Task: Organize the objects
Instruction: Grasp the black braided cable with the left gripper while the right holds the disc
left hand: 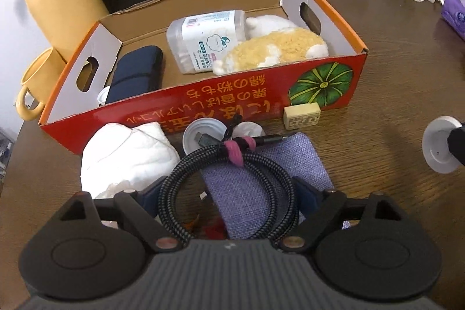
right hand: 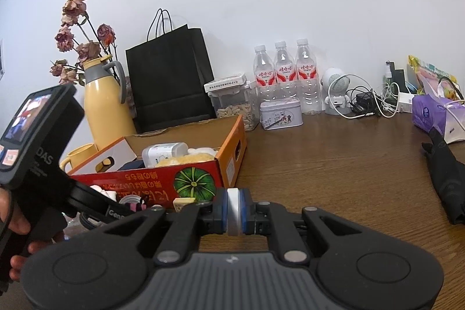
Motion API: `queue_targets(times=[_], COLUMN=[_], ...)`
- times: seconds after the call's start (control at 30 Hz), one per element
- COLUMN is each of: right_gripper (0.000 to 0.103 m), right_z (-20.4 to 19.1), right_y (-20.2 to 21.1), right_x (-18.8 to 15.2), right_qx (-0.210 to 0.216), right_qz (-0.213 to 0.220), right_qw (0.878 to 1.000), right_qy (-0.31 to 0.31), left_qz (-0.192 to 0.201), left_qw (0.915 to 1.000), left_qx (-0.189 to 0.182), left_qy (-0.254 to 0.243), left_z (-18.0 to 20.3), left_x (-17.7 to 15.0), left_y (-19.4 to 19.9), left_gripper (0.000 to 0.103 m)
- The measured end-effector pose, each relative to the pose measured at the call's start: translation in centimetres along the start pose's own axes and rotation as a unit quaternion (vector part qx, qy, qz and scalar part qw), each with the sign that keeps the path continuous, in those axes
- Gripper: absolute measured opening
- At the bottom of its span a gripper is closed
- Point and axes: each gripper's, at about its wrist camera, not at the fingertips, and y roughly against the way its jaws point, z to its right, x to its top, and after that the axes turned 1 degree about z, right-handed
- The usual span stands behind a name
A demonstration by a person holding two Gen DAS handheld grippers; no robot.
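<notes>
The left hand-held gripper [left hand: 228, 193] stands wide, its blue pads either side of a coiled braided cable [left hand: 229, 179] tied with a pink strap, which lies over a lilac fabric pouch [left hand: 261, 179] on the wooden counter [left hand: 392, 106]; a white cloth [left hand: 128, 156] sits at nine o'clock. The right hand-held gripper [right hand: 234, 211] is clamped on a white disc [right hand: 233, 209]. Farther off at twelve o'clock, the orange cardboard box [left hand: 203, 106] holds a navy case [left hand: 136, 74], a cotton-swab tub [left hand: 206, 39] and a plush toy [left hand: 273, 48], with a small tile [left hand: 302, 116] against its front wall.
</notes>
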Motion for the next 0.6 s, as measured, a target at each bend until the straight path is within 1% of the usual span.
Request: queue_targets(times=[0.2, 0.37, 0.47, 0.6], right_gripper=[0.008, 0.008, 0.008, 0.008], right_z=[0.0, 0.1, 0.0, -0.6], right_y=[-0.1, -0.4, -0.3, 0.1], right_x=[0.0, -0.1, -0.1, 0.4], right_qx=[0.000, -0.001, 0.000, 0.004], right_qz=[-0.002, -0.003, 0.003, 0.023], right_qw=[1.000, 1.000, 1.000, 1.000], right_qy=[-0.001, -0.003, -0.001, 0.006], left_qz=[0.029, 0.064, 0.091, 0.130], left_qw=[0.9994, 0.9973, 0.9946, 0.9889], left_qx=[-0.018, -0.037, -0.049, -0.071], left_qy=[0.003, 0.000, -0.001, 0.005], left_z=[-0.6, -1.1, -1.6, -2.9], left_x=[-0.5, -1.3, -1.8, -2.0], left_y=[1.3, 2.7, 4.0, 5.9], left_gripper=[0.088, 0.088, 0.088, 0.088])
